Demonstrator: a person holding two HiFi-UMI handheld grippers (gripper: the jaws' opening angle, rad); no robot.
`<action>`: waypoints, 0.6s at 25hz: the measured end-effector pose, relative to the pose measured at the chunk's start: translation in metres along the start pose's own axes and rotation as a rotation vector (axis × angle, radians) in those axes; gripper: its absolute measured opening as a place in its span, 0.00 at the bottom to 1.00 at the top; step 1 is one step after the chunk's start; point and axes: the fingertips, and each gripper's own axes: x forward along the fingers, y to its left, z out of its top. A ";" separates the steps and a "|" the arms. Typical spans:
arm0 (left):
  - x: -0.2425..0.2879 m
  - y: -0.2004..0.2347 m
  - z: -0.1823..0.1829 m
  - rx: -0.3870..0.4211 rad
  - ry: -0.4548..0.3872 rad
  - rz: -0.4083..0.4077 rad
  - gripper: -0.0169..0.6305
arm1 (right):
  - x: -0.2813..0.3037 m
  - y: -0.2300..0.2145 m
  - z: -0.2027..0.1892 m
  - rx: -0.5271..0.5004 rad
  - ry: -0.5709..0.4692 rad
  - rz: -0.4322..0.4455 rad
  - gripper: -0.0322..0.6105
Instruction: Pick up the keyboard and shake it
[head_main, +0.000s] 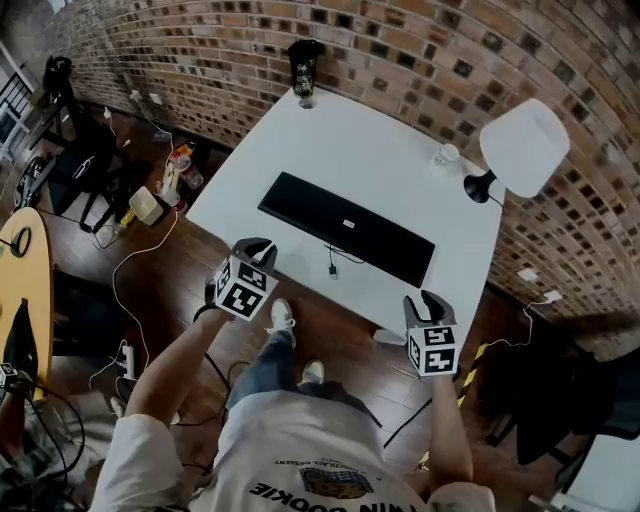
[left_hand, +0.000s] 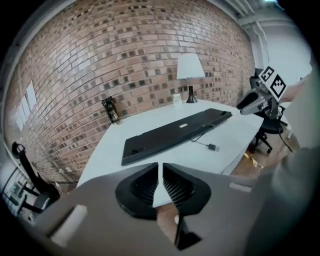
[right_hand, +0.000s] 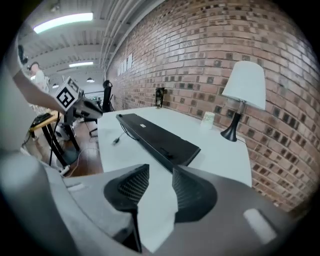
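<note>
The right tool (right_hand: 161, 171) hovers over the near edge of the white bench (right_hand: 220, 150), jaws apart with nothing between them. Just beyond lies a black keyboard (right_hand: 157, 135), its cable (right_hand: 119, 138) trailing left. A white-shaded lamp (right_hand: 244, 90) stands by the brick wall (right_hand: 200, 50).

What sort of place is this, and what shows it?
Probably an office or studio workspace: a white desk against a brick wall, holding a flat black keyboard and a white-shaded table lamp.
</note>
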 end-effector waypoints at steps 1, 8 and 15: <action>-0.009 -0.013 0.005 -0.025 -0.026 -0.012 0.05 | -0.005 0.008 0.006 0.035 -0.017 0.020 0.27; -0.068 -0.080 0.039 -0.131 -0.173 -0.075 0.04 | -0.045 0.076 0.048 0.174 -0.154 0.148 0.25; -0.127 -0.114 0.044 -0.291 -0.289 -0.078 0.04 | -0.080 0.153 0.078 0.229 -0.238 0.234 0.16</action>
